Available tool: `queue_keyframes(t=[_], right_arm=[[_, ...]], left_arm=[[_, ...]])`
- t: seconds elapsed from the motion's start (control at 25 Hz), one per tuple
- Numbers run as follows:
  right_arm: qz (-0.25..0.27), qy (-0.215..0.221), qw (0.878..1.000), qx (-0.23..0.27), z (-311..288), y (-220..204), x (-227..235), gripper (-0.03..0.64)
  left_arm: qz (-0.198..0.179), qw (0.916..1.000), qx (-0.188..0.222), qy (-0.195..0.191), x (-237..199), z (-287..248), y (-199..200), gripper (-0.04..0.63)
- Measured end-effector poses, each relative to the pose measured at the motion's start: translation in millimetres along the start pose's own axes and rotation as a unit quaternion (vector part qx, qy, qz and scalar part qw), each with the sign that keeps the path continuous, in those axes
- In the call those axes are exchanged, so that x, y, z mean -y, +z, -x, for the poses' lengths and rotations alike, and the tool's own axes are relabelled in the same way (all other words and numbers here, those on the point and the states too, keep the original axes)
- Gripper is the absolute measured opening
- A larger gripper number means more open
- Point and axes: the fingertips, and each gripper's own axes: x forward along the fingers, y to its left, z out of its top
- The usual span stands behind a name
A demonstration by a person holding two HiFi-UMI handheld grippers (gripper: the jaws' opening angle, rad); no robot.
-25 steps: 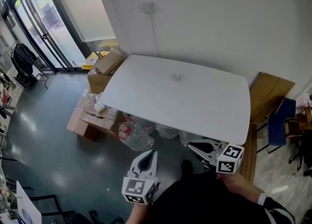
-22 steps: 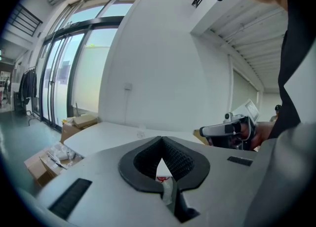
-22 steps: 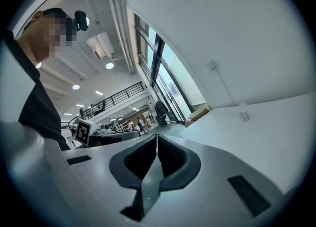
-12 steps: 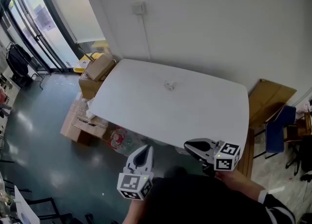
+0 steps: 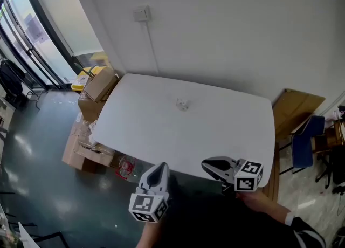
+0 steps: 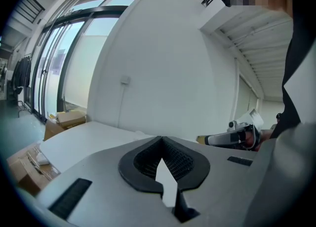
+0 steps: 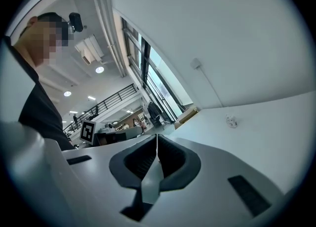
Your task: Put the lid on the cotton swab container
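We judge nothing is done yet. Our left gripper (image 5: pixel 157 173) and right gripper (image 5: pixel 211 166) are both closed and empty, at the table's (image 5: pixel 237 128) 6 o'clock edge. The container (image 5: pixel 182 104) sits well apart at 12 o'clock; we cannot make out a separate lid.

daylight came from the glass doors (image 5: pixel 29 34) at the left, leaving the white table (image 5: pixel 226 128) evenly bright with soft shadows. the small container (image 5: pixel 182 103) on it was too tiny to resolve. both gripper views bent hard toward dark, vignetted corners; ceiling lamps (image 7: pixel 99 69) glared.
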Motion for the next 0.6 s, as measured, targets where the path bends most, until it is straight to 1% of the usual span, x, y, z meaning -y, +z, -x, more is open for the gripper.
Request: queue_keyframes(t=[0.16, 0.28, 0.4, 0.6], right_arm=[[0.002, -0.023, 1.0, 0.01, -27.9, 16.6, 23.3, 0.017], [-0.005, -0.036, 0.999, 0.029, -57.9, 39.1, 37.8, 0.017], [-0.005, -0.038, 0.999, 0.036, -98.2, 55.3, 45.6, 0.017], [-0.009, -0.056, 0.997, 0.053, -154.9, 72.2, 54.0, 0.017]], left_arm=[[0.0, 0.9998, -0.004, -0.021, -32.3, -24.3, 7.1, 0.011], [-0.01, 0.9991, -0.008, -0.041, -58.0, -41.4, 24.3, 0.011], [-0.027, 0.9978, -0.013, -0.06, -88.5, -56.0, 39.4, 0.011], [-0.034, 0.9948, -0.03, -0.091, -138.6, -69.6, 46.7, 0.011]])
